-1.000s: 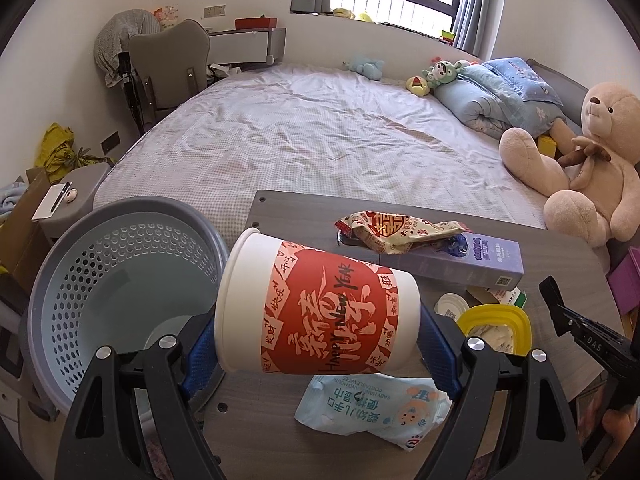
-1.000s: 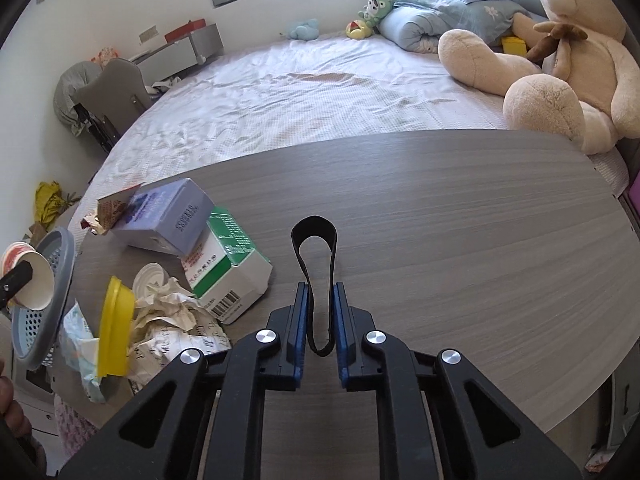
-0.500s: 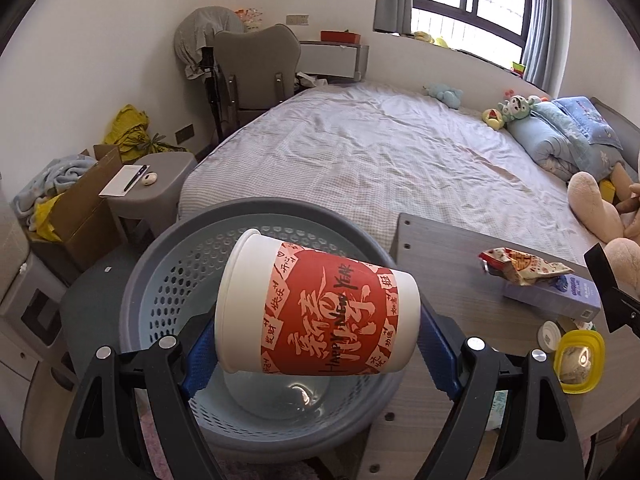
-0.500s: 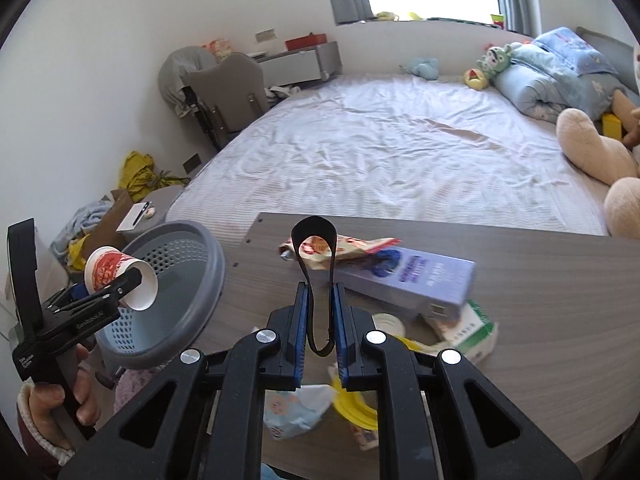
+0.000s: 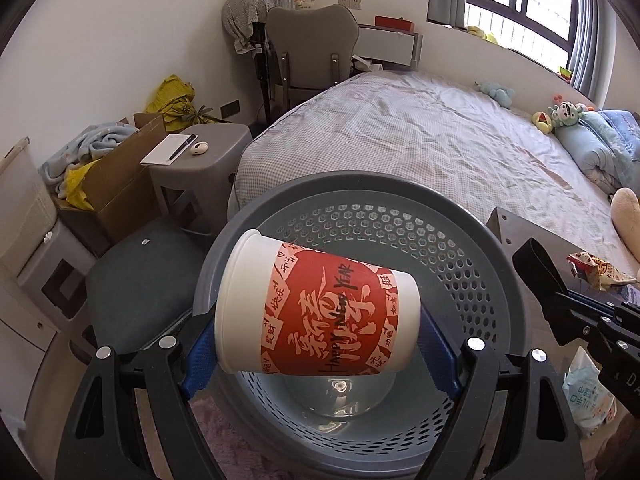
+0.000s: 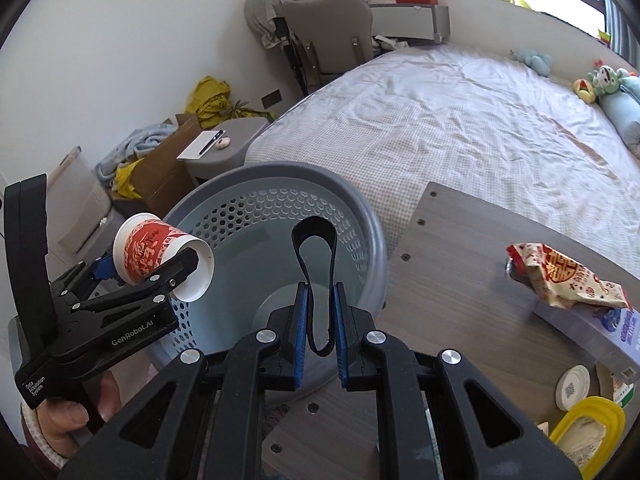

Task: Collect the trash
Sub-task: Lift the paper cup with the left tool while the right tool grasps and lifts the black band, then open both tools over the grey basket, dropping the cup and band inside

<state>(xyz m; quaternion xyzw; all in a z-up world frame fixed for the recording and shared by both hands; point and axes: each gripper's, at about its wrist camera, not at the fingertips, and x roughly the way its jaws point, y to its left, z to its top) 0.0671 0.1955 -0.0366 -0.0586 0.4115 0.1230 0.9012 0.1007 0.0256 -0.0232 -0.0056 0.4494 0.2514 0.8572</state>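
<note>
A white paper cup with a red print (image 5: 316, 312) lies sideways between the blue pads of my left gripper (image 5: 318, 340), which is shut on it. The cup hangs over the open grey perforated basket (image 5: 360, 184). In the right wrist view the same cup (image 6: 160, 256) and left gripper (image 6: 148, 264) sit at the basket's left rim (image 6: 280, 172). My right gripper (image 6: 320, 308) is shut on a thin black loop (image 6: 314, 264) that stands up between its pads, above the basket's right half. Its black tip (image 5: 560, 308) shows at the right of the left wrist view.
The wooden table (image 6: 440, 280) right of the basket holds a snack wrapper (image 6: 560, 276), a purple box (image 6: 600, 336), a yellow-rimmed container (image 6: 588, 428) and a tissue pack (image 5: 588, 396). A bed lies behind. A grey stool (image 5: 200, 148), a cardboard box and a dark seat stand left. A hand (image 6: 68, 420) holds the left gripper.
Both grippers have swung left, from over the table to over the basket. The cup and the black loop have stayed in their grips.
</note>
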